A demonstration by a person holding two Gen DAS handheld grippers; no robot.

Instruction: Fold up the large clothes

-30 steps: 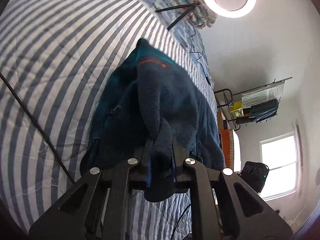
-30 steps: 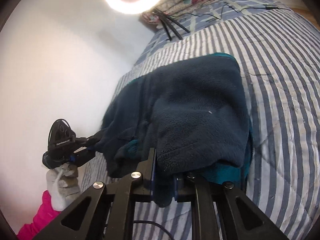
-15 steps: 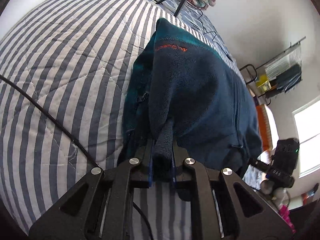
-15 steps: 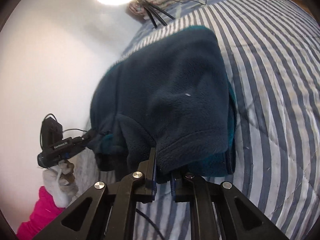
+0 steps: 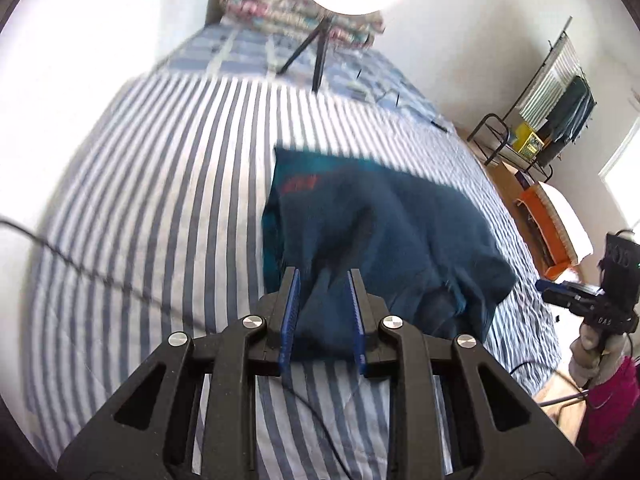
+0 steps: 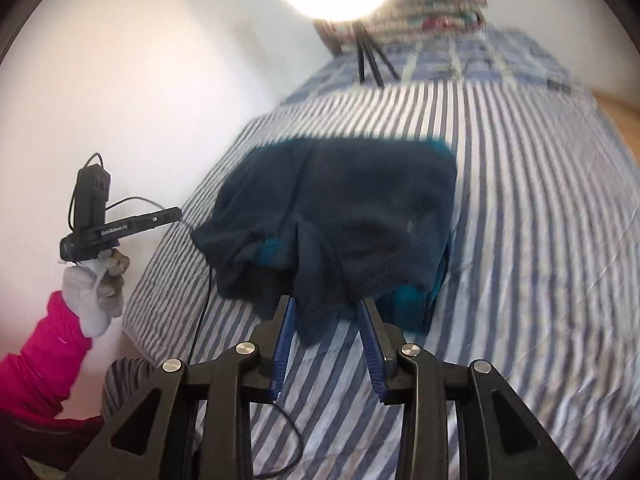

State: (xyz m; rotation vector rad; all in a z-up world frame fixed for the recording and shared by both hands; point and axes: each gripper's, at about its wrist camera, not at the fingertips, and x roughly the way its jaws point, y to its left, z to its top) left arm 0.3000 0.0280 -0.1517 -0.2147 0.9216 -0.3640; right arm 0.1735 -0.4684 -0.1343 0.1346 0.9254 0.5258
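Two hand-held grippers, left (image 5: 323,300) and right (image 6: 327,328), gape unclenched over one folded fleece (image 5: 380,224).

Dark navy fleece (image 5: 384,232) lies folded on the striped bed

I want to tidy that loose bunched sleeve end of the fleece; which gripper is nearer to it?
Left. The left gripper is at the fleece's near edge beside the bunched sleeve end; the right gripper is at the opposite near corner.

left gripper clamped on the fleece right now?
No, the left gripper stands open, its blue pads apart, with the navy fleece jacket lying loose on the striped quilt.
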